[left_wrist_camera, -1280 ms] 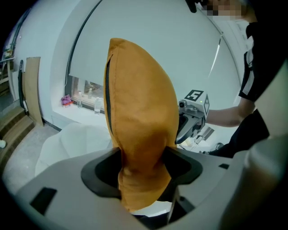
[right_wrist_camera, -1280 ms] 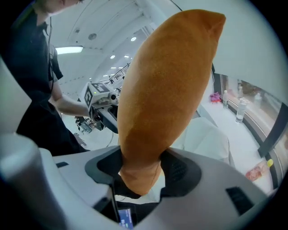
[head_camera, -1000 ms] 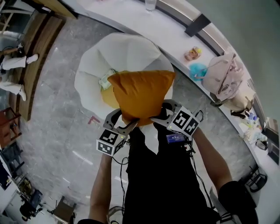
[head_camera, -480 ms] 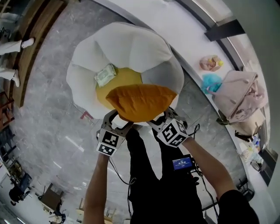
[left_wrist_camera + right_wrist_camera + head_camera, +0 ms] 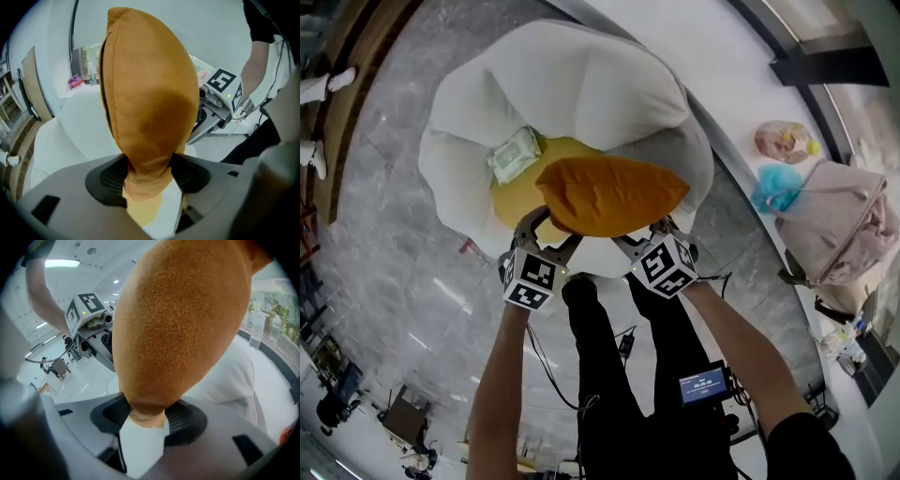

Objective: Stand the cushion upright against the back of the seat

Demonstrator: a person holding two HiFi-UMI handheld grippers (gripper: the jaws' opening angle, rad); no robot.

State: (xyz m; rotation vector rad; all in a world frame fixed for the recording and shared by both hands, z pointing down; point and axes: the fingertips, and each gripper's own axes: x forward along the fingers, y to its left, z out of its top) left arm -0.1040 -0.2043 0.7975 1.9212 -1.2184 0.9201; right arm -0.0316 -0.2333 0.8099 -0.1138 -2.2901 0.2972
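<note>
An orange cushion [image 5: 609,195] hangs low over the white petal-shaped armchair [image 5: 581,89], above its yellow seat pad [image 5: 520,192]. My left gripper [image 5: 546,228] is shut on the cushion's near left corner, and the fabric [image 5: 147,108] is pinched between its dark pads. At the near right corner, my right gripper [image 5: 649,236] is shut on the cushion [image 5: 183,329] too. The cushion lies nearly flat in the head view, with its far edge toward the white chair back. It fills both gripper views and hides most of the seat there.
A pale green packet [image 5: 515,154] lies on the seat's left side. The chair stands on grey marble floor [image 5: 403,281]. A white counter [image 5: 750,84] runs behind and to the right, with a pink bag [image 5: 848,225], a blue cloth [image 5: 776,187] and a small toy [image 5: 785,141].
Both grippers have carried the cushion down toward the chair seat. It has tipped from hanging upright to lying nearly flat. The chair now looms larger in the head view.
</note>
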